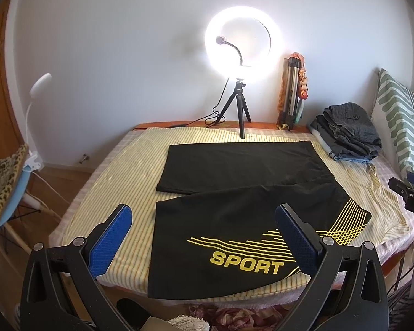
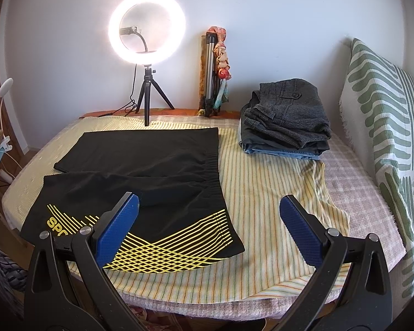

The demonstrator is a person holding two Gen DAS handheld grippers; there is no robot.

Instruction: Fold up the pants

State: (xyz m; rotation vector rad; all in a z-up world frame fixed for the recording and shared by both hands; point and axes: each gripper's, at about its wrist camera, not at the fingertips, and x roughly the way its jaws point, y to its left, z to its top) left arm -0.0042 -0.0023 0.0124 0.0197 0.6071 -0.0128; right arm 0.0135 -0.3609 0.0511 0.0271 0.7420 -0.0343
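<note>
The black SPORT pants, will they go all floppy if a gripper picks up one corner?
Probably floppy: the black pants lie flat and thin, wrinkled at the waistband. Likely light too. The striped sheet underneath might bunch.

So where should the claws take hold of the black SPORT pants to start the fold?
Probably along the printed near leg of the black pants, which lie flat with both legs spread. The left claw could pinch that leg's hem, the right claw its waistband corner, both coming in low from the bed's near edge. Both claws are open and hold nothing; then carry this leg over the far one.
</note>
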